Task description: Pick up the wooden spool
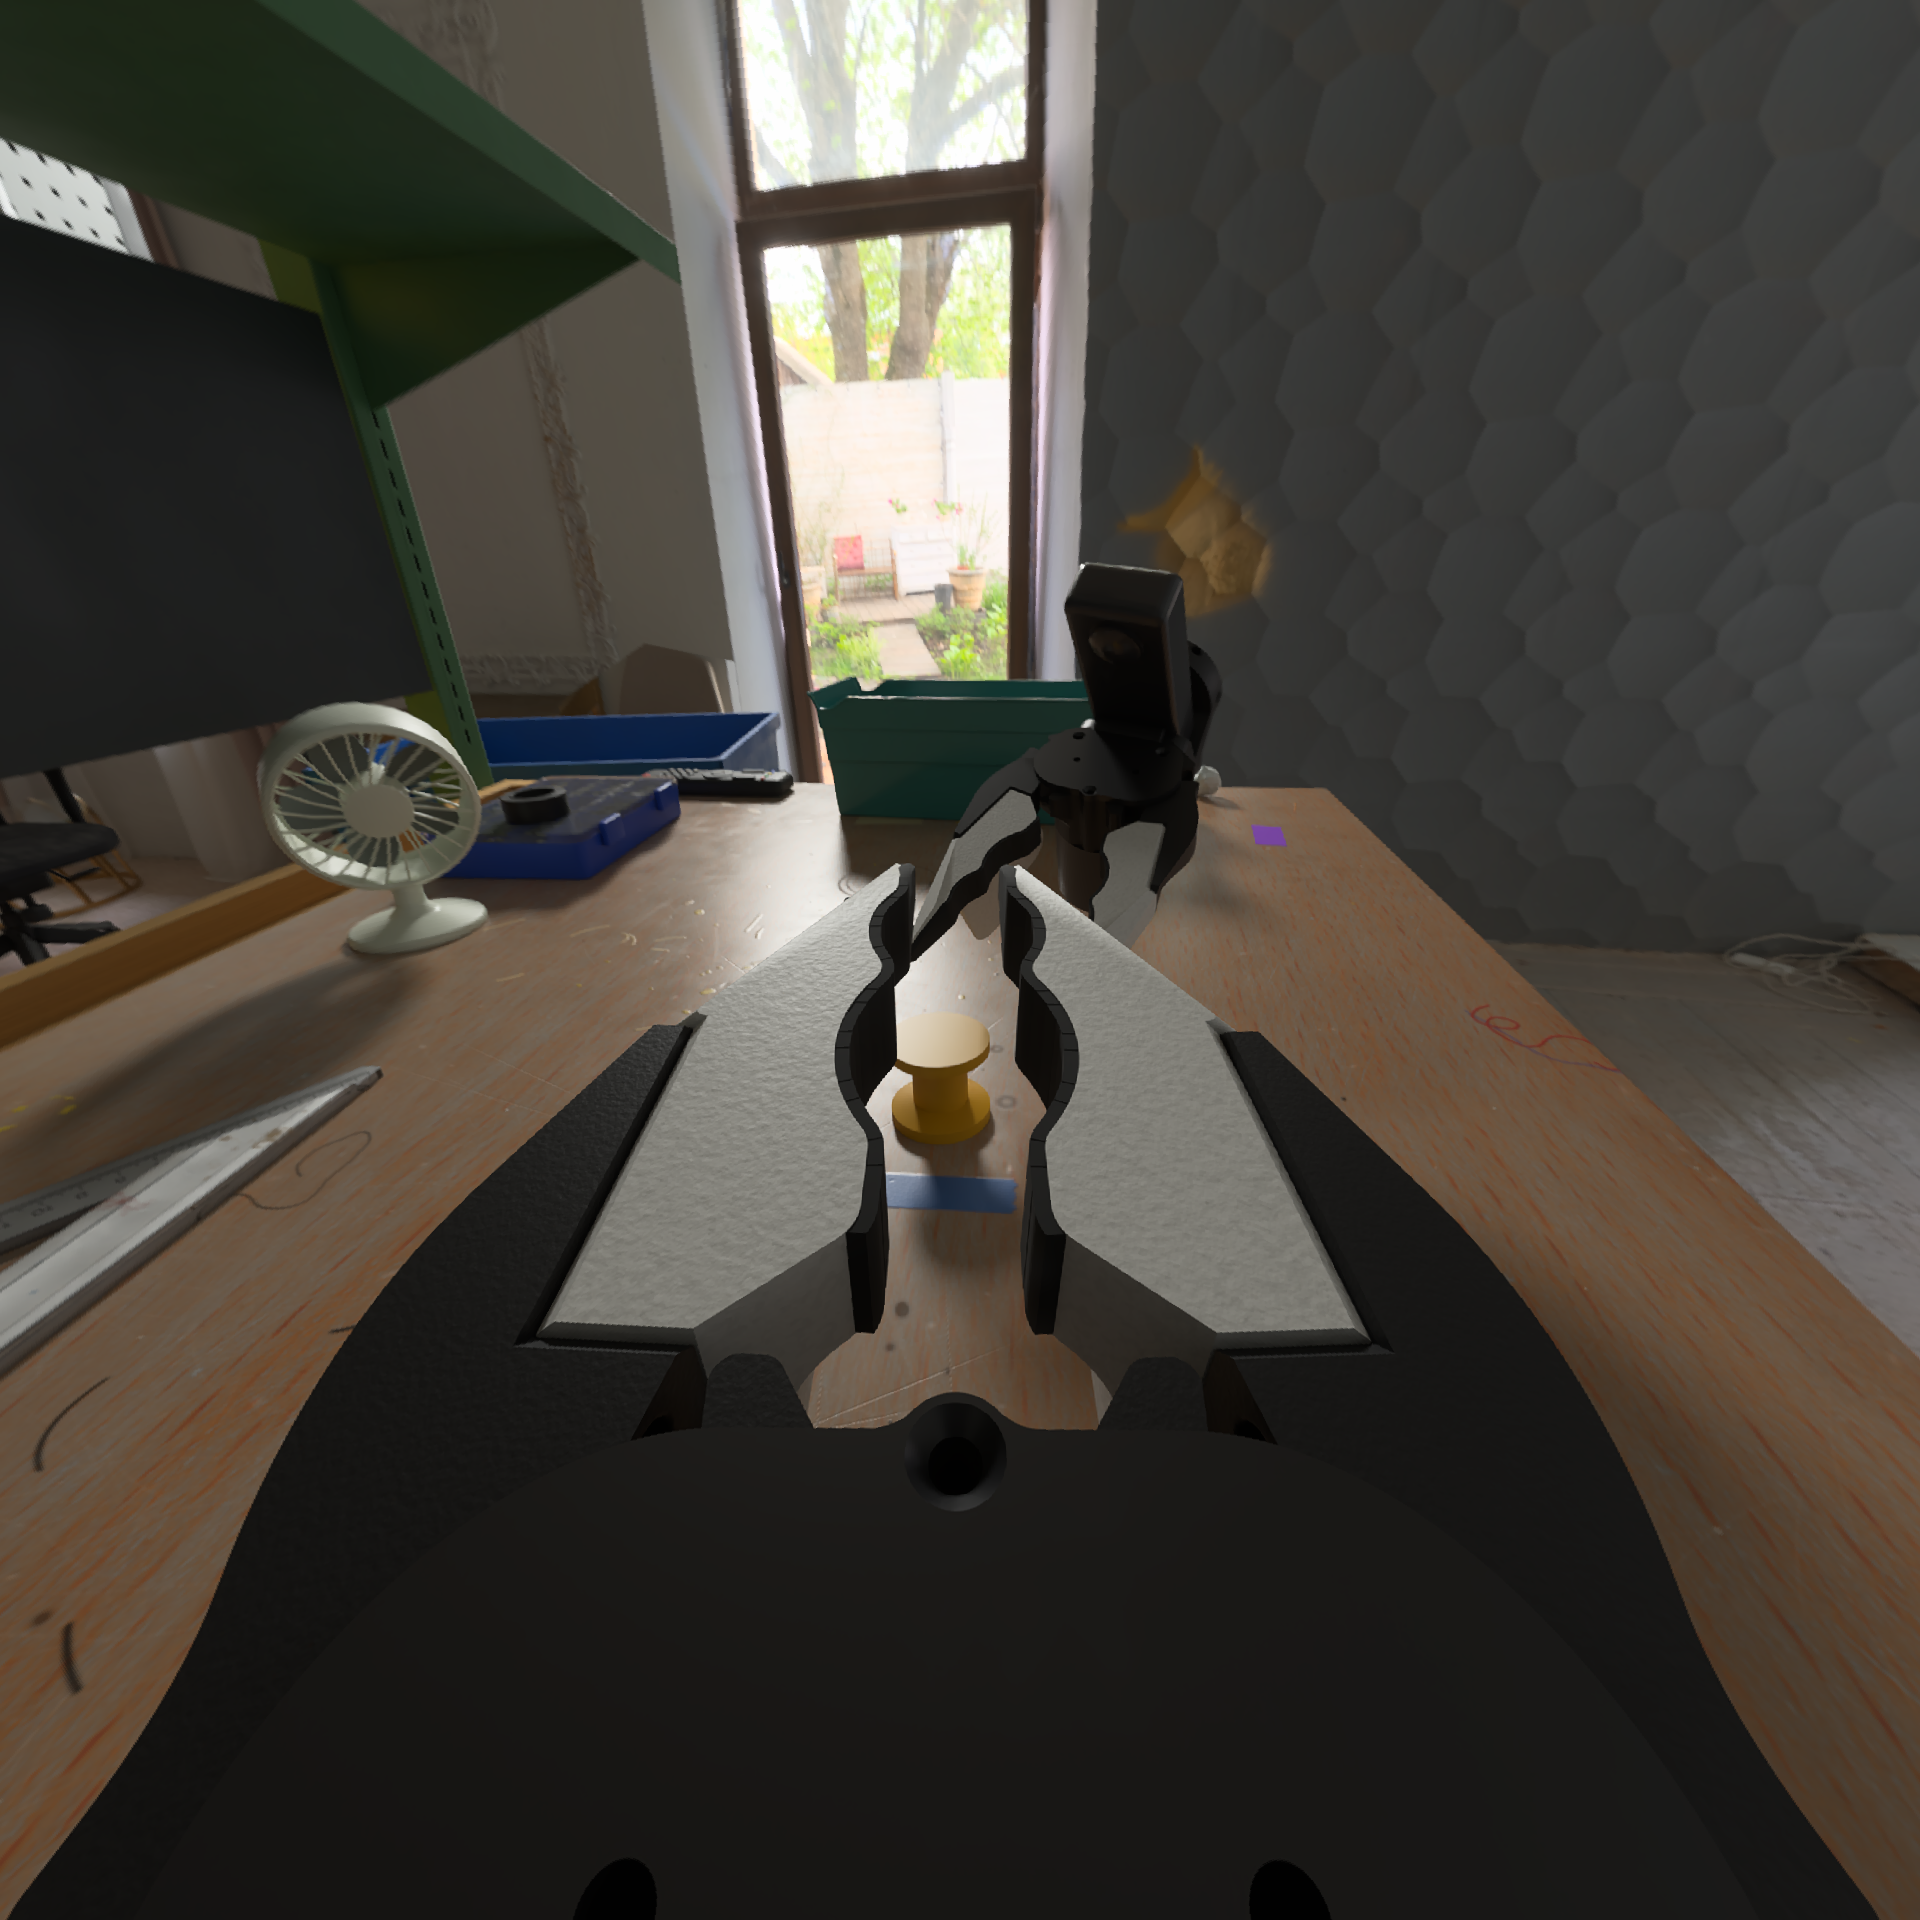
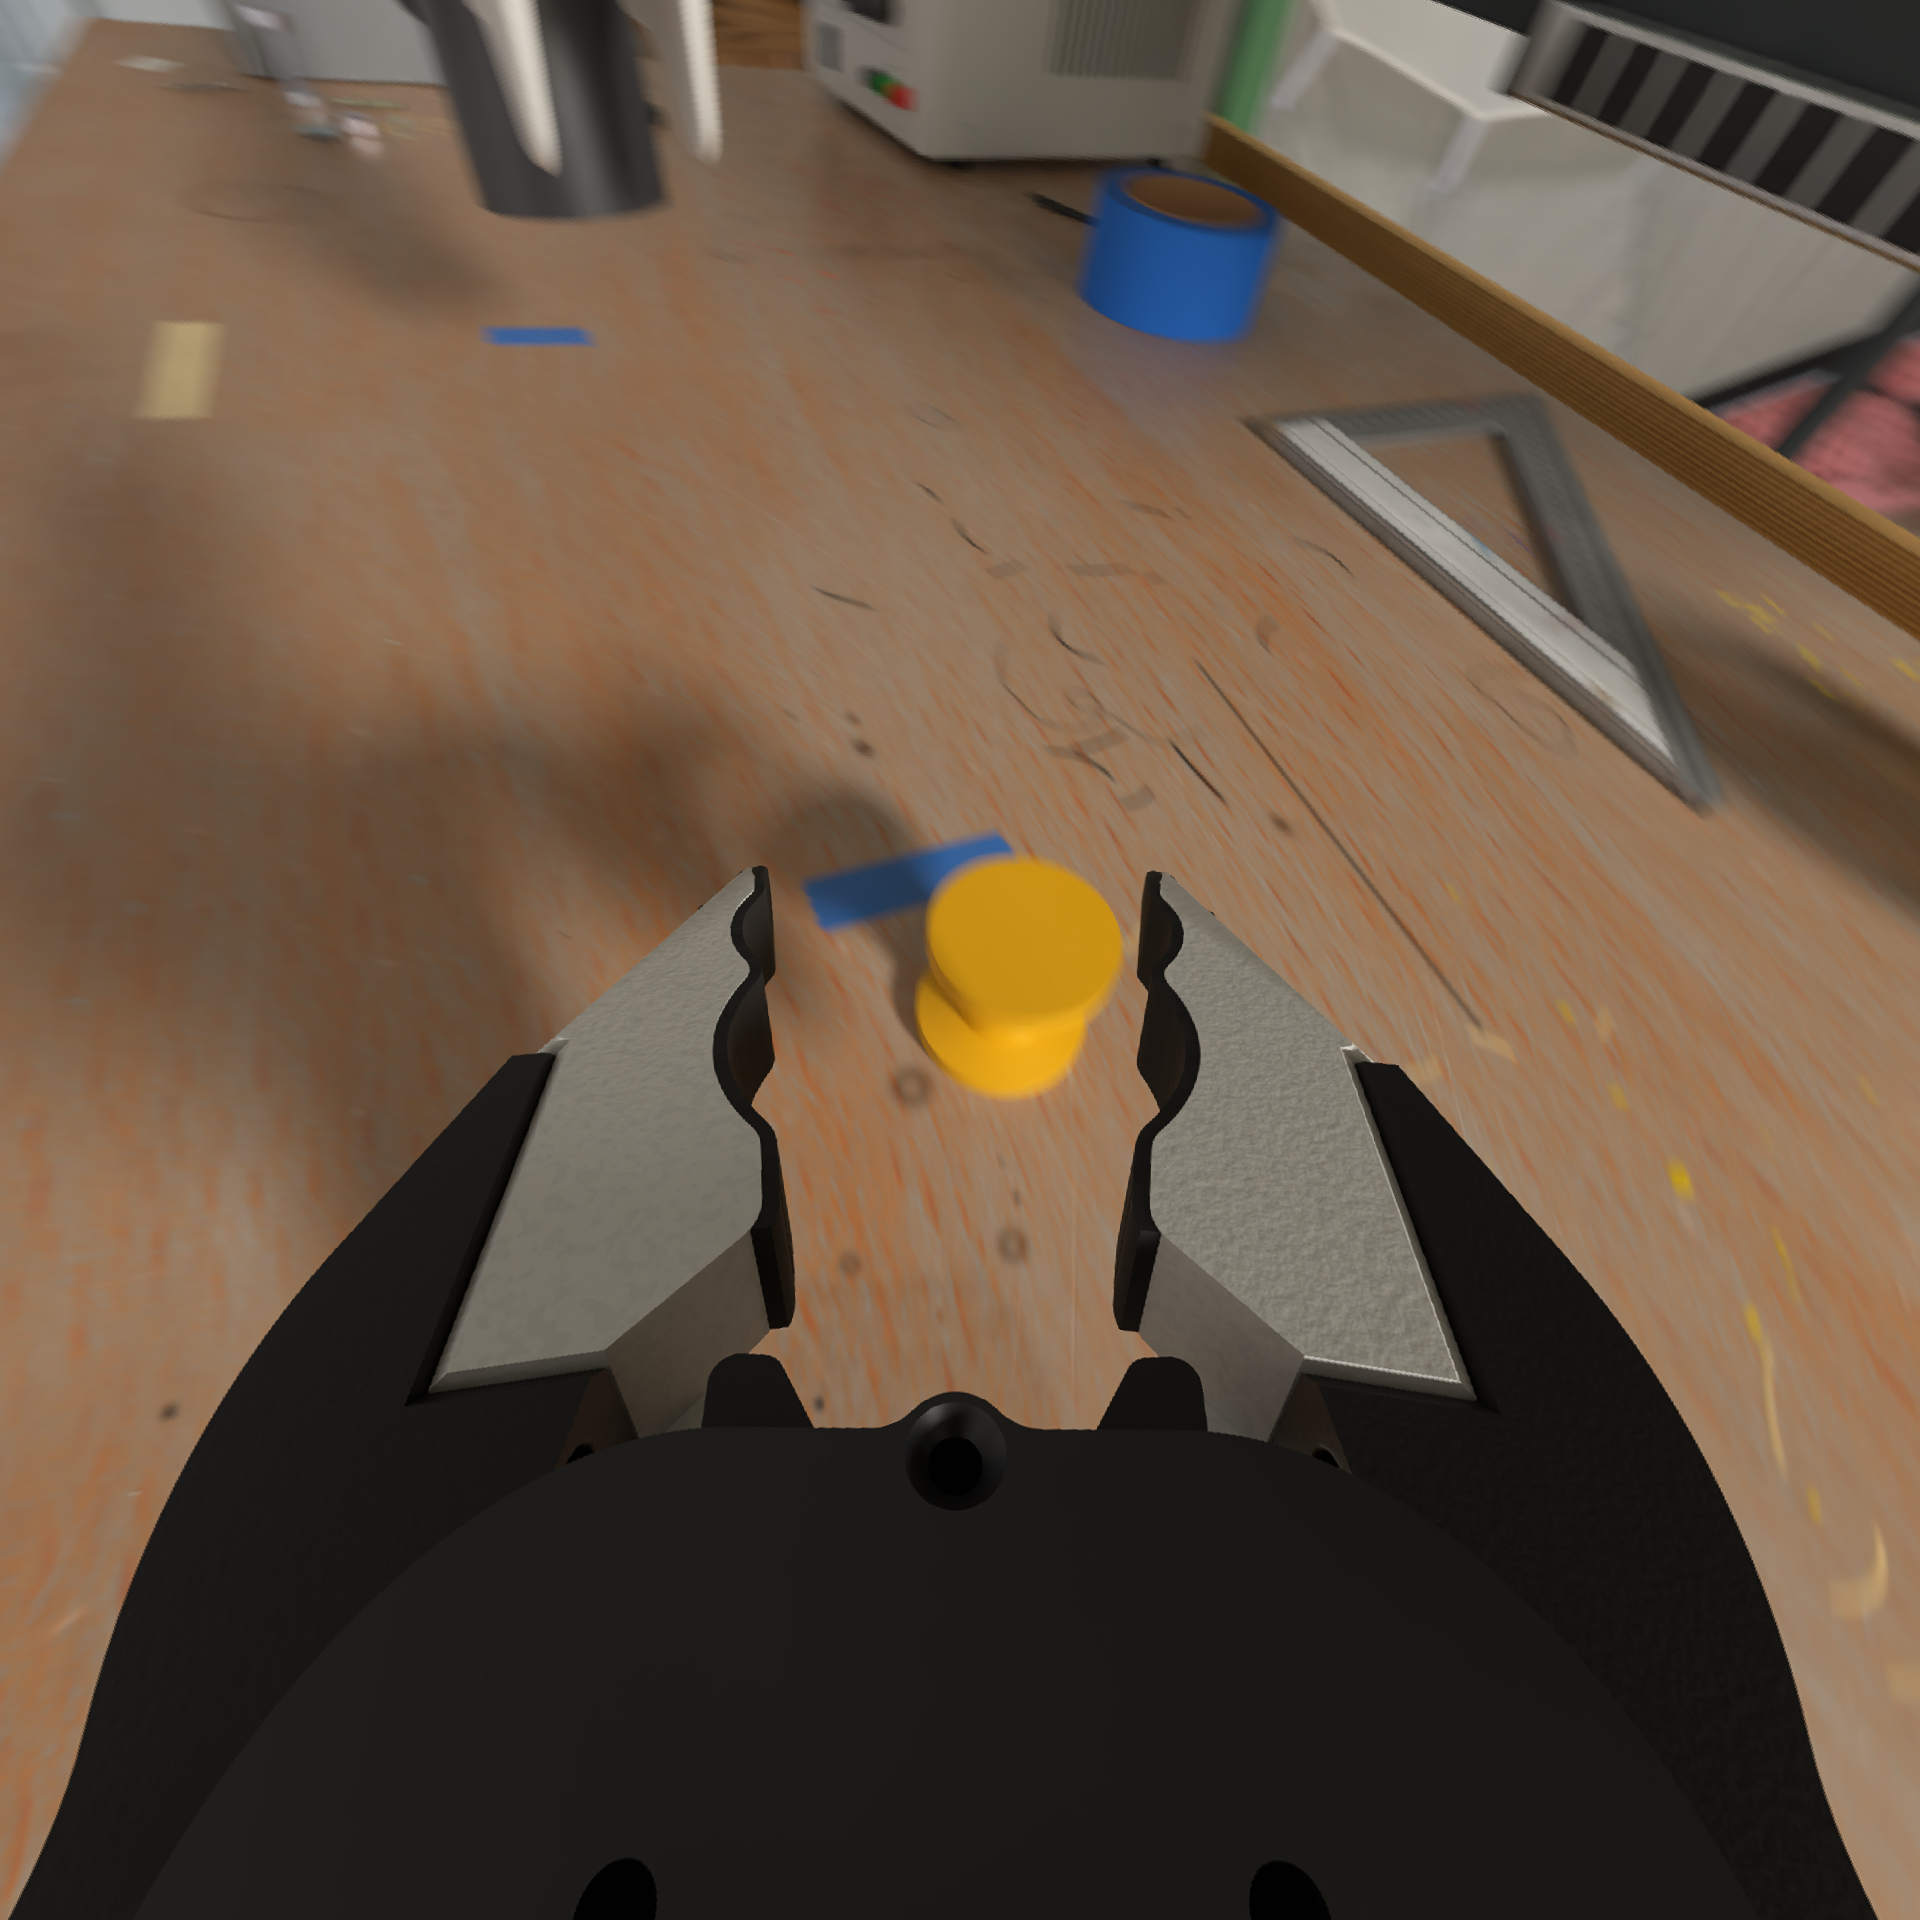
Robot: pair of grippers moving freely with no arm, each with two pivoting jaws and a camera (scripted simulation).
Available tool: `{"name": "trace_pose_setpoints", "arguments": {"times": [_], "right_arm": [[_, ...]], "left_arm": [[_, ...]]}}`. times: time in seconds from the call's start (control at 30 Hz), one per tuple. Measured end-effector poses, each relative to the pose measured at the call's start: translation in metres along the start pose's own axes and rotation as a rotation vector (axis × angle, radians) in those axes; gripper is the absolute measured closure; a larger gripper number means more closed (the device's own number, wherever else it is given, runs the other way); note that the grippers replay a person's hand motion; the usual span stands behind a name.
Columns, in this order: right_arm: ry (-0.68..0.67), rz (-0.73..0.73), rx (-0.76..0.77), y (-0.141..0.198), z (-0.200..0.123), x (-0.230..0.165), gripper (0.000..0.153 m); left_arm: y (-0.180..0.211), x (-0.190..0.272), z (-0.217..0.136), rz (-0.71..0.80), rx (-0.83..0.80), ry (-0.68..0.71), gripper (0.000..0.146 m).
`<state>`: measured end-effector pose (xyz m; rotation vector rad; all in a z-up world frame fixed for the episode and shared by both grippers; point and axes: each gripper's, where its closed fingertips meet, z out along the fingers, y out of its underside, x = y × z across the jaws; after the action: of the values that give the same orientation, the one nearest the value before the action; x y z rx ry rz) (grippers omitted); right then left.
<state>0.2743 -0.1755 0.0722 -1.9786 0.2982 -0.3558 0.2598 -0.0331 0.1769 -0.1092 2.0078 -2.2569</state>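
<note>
The wooden spool (image 1: 940, 1081) is yellow and stands upright on the wooden table (image 1: 1403, 1195), just beyond a strip of blue tape (image 1: 951, 1195). My left gripper (image 1: 956, 894) is low and level, empty, its jaws only narrowly apart; the spool shows through the gap, farther off. My right gripper (image 1: 1029, 914) hangs over the far side of the spool, pointing down. In the right wrist view the right gripper (image 2: 956, 883) is wide open and empty, above the spool (image 2: 1018, 977), which lies between the fingers' lines, nearer the right one. The left gripper (image 2: 561, 104) shows blurred at the top.
A white desk fan (image 1: 369, 821), a blue case (image 1: 582, 831), a blue bin (image 1: 623, 738) and a green bin (image 1: 935, 748) stand at the back. A metal square (image 2: 1507, 582) and a blue tape roll (image 2: 1179, 255) lie to one side, near a white machine (image 2: 997, 73).
</note>
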Motion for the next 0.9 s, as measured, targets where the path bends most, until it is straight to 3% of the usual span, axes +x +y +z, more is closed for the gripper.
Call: {"name": "trace_pose_setpoints", "arguments": {"times": [0.1, 0.33, 0.47, 0.57, 0.7, 0.9], "right_arm": [[0.109, 0.041, 0.01, 0.021, -0.005, 0.015, 0.08], [0.007, 0.104, -0.126, 0.043, 0.025, 0.009, 0.081], [0.012, 0.076, -0.159, 0.043, 0.038, 0.014, 0.101], [0.029, -0.033, -0.1, 0.029, 0.039, 0.014, 0.102], [0.038, -0.107, 0.046, -0.015, 0.028, 0.005, 0.102], [0.068, -0.218, 0.001, -0.042, 0.025, -0.004, 0.102]], "left_arm": [[0.012, -0.005, 0.009, 0.001, -0.051, 0.015, 0.13], [0.036, -0.013, 0.031, 0.062, -0.177, 0.033, 0.13], [0.043, -0.016, 0.038, 0.048, -0.186, 0.052, 0.13], [0.05, -0.019, 0.044, 0.084, -0.225, 0.053, 0.13], [0.058, -0.017, 0.05, 0.19, -0.295, 0.096, 0.13], [0.055, -0.011, 0.06, 0.311, -0.371, 0.131, 0.13]]}}
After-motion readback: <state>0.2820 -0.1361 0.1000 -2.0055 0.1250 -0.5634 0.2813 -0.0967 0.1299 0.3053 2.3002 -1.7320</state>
